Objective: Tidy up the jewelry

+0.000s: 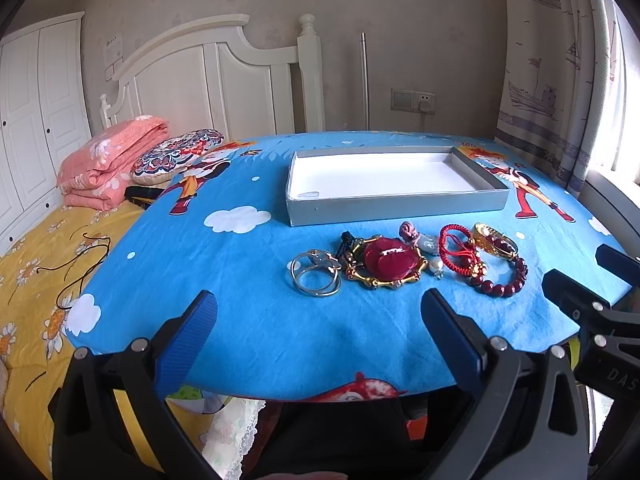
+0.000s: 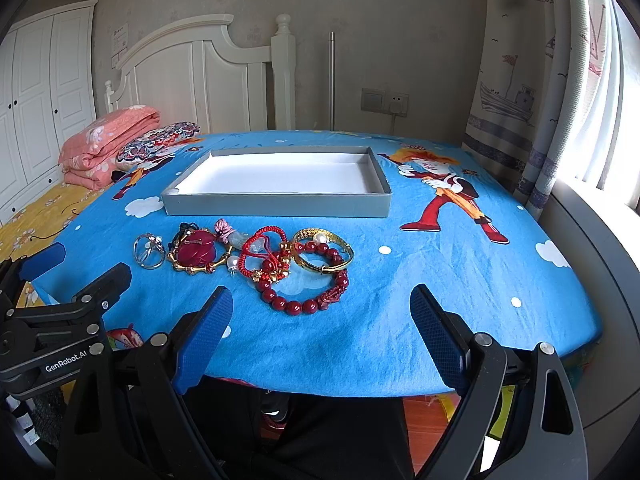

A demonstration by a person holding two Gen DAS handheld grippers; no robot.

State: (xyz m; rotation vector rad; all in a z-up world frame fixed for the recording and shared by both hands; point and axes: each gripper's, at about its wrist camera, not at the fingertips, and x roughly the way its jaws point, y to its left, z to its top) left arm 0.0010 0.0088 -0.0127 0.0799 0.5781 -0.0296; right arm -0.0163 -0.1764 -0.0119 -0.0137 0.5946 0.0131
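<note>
— On the blue surface [image 2: 440,264], where does the jewelry lie from each hand-held gripper?

— It sits in a row running left to right, just this side of the grey tray [image 2: 276,204], which holds nothing yet. The right hand-held gripper [image 2: 322,340] has its jaws spread wide and carries nothing; the red bead bracelet [image 2: 308,300] lies straight ahead of it, the nearest piece.

— And the left one?

— The left hand-held gripper [image 1: 320,332] is also wide and holding nothing. The silver rings [image 1: 316,278] lie ahead of it, between its fingers' lines, with the gold-framed red pendant [image 1: 386,264] just beside them.

— So which goes first?

— My judgement: each hand takes its own end of the row, then carries forward over the tray's near wall. The tangled red cord bracelet [image 2: 262,250] touches its neighbours and may drag them.
</note>
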